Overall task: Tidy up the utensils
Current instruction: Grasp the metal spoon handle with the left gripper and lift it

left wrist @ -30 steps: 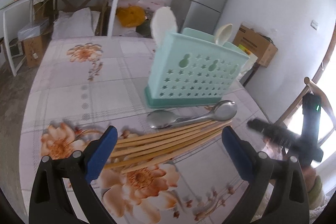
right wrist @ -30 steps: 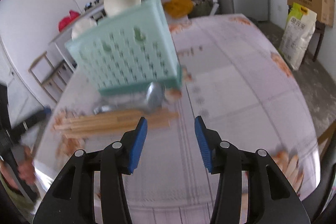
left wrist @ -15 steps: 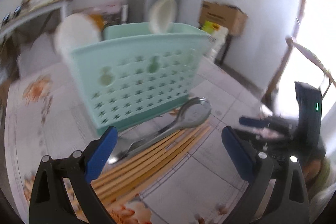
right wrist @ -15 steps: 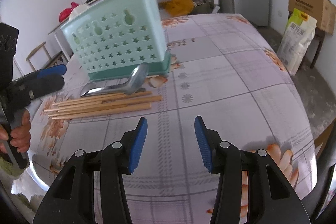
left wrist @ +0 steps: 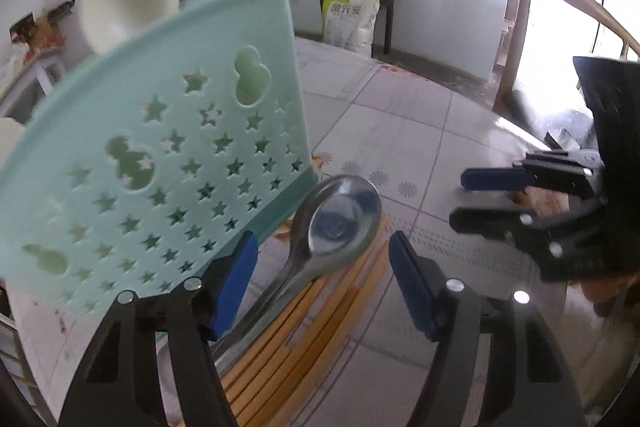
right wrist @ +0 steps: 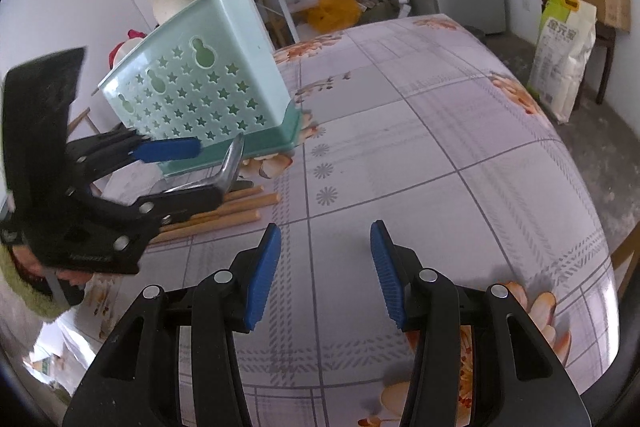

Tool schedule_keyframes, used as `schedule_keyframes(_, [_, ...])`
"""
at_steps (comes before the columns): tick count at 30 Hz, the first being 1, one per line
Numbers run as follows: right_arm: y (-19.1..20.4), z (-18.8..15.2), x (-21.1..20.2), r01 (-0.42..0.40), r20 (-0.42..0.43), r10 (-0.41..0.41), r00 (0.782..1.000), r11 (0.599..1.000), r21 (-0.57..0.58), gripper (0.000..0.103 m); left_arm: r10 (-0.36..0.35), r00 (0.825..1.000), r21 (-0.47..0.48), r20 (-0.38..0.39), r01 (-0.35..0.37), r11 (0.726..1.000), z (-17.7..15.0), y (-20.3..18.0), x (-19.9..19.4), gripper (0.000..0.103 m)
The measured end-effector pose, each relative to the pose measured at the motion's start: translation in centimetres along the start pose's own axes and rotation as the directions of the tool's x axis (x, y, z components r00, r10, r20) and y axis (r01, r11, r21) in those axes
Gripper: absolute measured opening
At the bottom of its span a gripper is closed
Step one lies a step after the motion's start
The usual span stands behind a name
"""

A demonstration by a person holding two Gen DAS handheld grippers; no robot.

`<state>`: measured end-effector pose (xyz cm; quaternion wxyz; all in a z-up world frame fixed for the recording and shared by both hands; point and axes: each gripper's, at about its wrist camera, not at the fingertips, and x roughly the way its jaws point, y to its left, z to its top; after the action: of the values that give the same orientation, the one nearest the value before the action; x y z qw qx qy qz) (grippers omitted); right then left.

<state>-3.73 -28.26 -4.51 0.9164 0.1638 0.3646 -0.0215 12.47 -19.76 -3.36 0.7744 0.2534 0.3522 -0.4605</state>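
My left gripper [left wrist: 320, 281] is closing around the metal spoon [left wrist: 340, 223], pads not yet on it; it lies on the chopsticks [left wrist: 296, 339] beside the basket [left wrist: 160, 163]. Risk: it slips sideways. My right gripper [right wrist: 324, 273] hangs parted, empty.

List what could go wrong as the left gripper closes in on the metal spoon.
1. The left gripper is closing around the metal spoon, which lies on the wooden chopsticks; it may pinch or scatter them.
2. One finger sits right by the mint utensil basket and could nudge it.
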Motion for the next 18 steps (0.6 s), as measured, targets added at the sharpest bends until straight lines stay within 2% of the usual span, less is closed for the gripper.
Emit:
schedule_keyframes(8, [-0.2,-0.1,0.0,-0.017,0.008,0.017,1.0,1.0,0.007,0.045,-0.072,0.996,-0.051,-0.05,0.069,0.996,1.1,1.2,2.4,0.065])
schedule_keyframes(16, [-0.2,-0.1,-0.1,-0.02,0.012,0.02,1.0,1.0,0.006,0.045,-0.109,0.992,-0.078,-0.067,0.103,0.992,1.1,1.7,3.3,0.047])
schedule_keyframes(18, [-0.2,-0.1,-0.1,-0.02,0.013,0.02,1.0,1.0,0.007,0.045,-0.102,0.992,-0.077,-0.068,0.097,0.992,1.0,2.0,3.2,0.046])
